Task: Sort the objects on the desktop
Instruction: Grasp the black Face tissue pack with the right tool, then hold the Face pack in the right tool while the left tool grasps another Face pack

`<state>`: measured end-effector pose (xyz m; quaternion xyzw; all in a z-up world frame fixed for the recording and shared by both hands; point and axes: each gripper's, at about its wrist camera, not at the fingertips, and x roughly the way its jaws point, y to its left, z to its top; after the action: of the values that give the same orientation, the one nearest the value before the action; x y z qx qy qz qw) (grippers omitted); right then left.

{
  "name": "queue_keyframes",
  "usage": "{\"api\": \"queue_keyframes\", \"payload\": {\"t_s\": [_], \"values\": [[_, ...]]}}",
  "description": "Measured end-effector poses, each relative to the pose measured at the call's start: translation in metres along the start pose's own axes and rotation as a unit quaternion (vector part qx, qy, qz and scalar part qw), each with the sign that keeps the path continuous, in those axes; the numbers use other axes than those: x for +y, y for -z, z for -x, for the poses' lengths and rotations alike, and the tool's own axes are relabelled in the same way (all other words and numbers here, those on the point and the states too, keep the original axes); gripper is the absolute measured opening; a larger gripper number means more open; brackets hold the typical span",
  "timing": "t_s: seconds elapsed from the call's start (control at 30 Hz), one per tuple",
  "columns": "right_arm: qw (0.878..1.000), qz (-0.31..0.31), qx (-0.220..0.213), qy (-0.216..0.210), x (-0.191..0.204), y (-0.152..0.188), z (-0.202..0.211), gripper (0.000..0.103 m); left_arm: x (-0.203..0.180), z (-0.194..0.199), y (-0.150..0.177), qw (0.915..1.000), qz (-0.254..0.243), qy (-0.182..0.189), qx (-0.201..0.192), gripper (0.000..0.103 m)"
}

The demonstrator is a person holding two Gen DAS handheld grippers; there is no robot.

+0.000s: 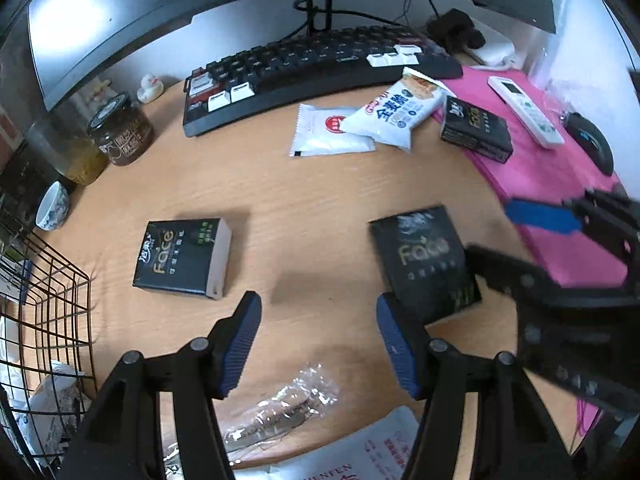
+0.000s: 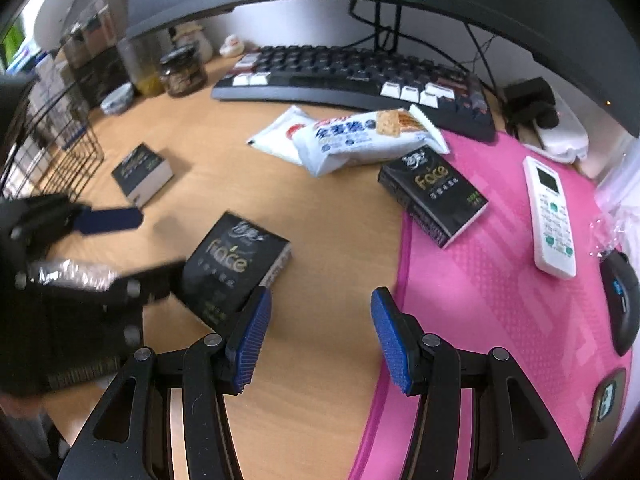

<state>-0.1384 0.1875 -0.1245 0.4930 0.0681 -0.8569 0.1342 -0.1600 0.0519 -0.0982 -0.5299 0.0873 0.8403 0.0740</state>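
Three black "Face" tissue packs lie on the wooden desk. One [image 1: 182,258] lies left near the wire basket; it also shows in the right wrist view [image 2: 142,174]. One [image 1: 426,262] lies in the middle, just beyond my left gripper's right finger, and shows by my right gripper's left finger [image 2: 236,266]. One [image 1: 476,128] rests on the pink mat [image 2: 434,194]. A white cracker bag [image 1: 396,110] and a white sachet [image 1: 326,130] lie before the keyboard. My left gripper [image 1: 318,342] is open and empty. My right gripper [image 2: 320,338] is open and empty.
A black wire basket [image 1: 52,300] stands at the left edge. A keyboard [image 1: 304,66], a jar [image 1: 120,130], a small cup [image 1: 52,206] and a monitor sit behind. A white remote [image 2: 550,212] and a mouse [image 2: 620,296] lie on the pink mat [image 2: 500,300]. Clear wrappers [image 1: 280,412] lie near me.
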Motion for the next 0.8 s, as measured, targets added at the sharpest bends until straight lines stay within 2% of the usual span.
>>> {"api": "queue_keyframes", "payload": {"t_s": [0.07,0.23,0.3,0.43,0.6,0.67,0.8], "values": [[1.0,-0.012,0.003,-0.006,-0.002,-0.003,0.0,0.052,0.004,0.004,0.001,1.0,0.007,0.003,-0.001,0.066],[0.998,-0.046,-0.007,-0.04,0.0,-0.006,0.015,0.052,0.042,0.027,-0.001,0.9973,0.062,-0.03,-0.024,0.066],[0.998,-0.033,-0.01,-0.052,0.016,-0.01,0.017,0.053,0.059,0.034,-0.001,0.9952,0.086,-0.038,-0.026,0.066],[0.999,-0.007,0.003,-0.048,0.043,-0.013,0.004,0.053,0.083,0.032,0.001,0.9916,0.117,-0.052,-0.021,0.066],[0.999,0.005,0.022,-0.043,0.062,-0.012,-0.015,0.053,0.095,0.02,-0.002,0.9902,0.123,-0.065,-0.017,0.066],[0.999,0.012,0.017,-0.025,0.063,-0.012,-0.016,0.048,0.098,0.016,-0.006,0.9899,0.124,-0.066,-0.019,0.067],[0.999,0.008,0.02,-0.034,0.057,-0.02,-0.017,0.047,0.101,0.011,-0.017,0.9888,0.127,-0.074,-0.023,0.069]]}}
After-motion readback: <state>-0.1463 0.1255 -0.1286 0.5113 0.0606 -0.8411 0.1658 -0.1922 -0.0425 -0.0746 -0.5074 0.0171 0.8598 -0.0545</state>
